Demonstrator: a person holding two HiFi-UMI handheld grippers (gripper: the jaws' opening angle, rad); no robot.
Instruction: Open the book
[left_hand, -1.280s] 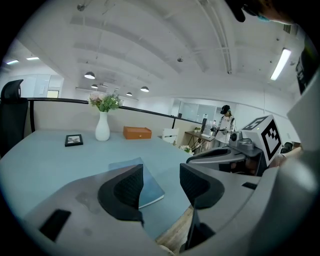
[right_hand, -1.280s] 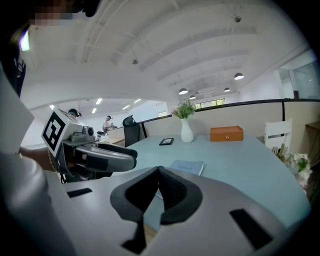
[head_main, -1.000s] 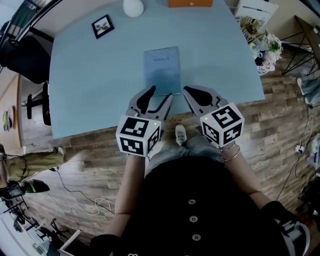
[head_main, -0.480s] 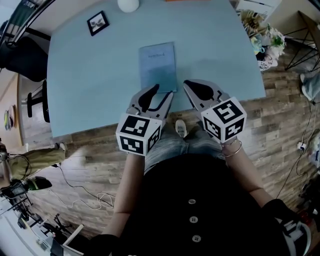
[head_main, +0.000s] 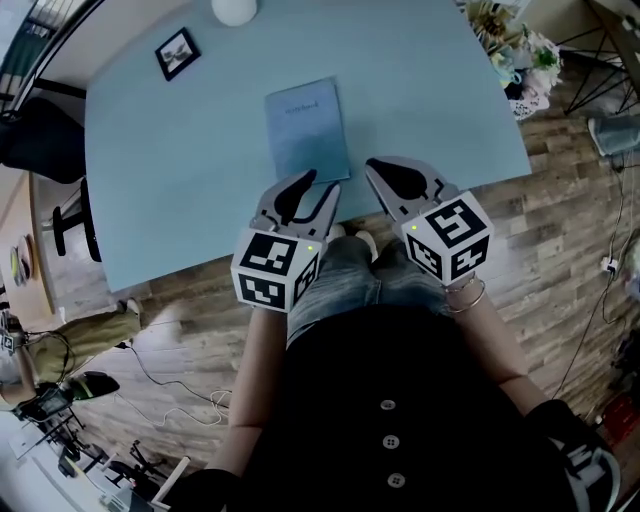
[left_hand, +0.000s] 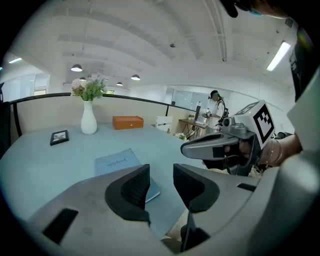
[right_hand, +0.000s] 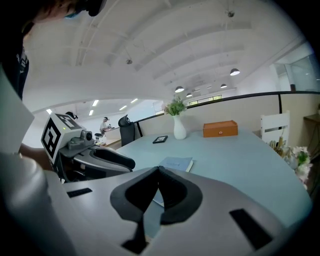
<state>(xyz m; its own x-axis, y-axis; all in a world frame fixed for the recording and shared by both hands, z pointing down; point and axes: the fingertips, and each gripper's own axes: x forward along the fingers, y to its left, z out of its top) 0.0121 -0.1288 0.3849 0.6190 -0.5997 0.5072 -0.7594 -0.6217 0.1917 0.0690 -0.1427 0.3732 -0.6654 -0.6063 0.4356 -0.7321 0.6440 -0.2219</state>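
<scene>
A closed pale blue book (head_main: 307, 128) lies flat on the light blue table (head_main: 180, 180), a short way in from its near edge. My left gripper (head_main: 322, 186) hovers at the book's near edge. Its jaws have just been closing, but a gap remains and nothing is between the pads. In the left gripper view the book (left_hand: 117, 161) lies just beyond the left gripper (left_hand: 161, 176). My right gripper (head_main: 388, 172) hangs to the right of the book's near corner, shut on nothing. The right gripper view shows the right gripper (right_hand: 159, 171) with pads meeting and the book (right_hand: 176, 163) beyond.
A small black picture frame (head_main: 176, 52) and a white vase (head_main: 233, 10) stand at the table's far side, with an orange box (left_hand: 127, 122) further back. Flowers (head_main: 520, 55) sit beside the table's right edge. A dark chair (head_main: 40, 130) stands left of it.
The left gripper's jaws stand closer together than before. Both grippers have stayed in place, and the book sits further left in the head view because the camera shifted.
</scene>
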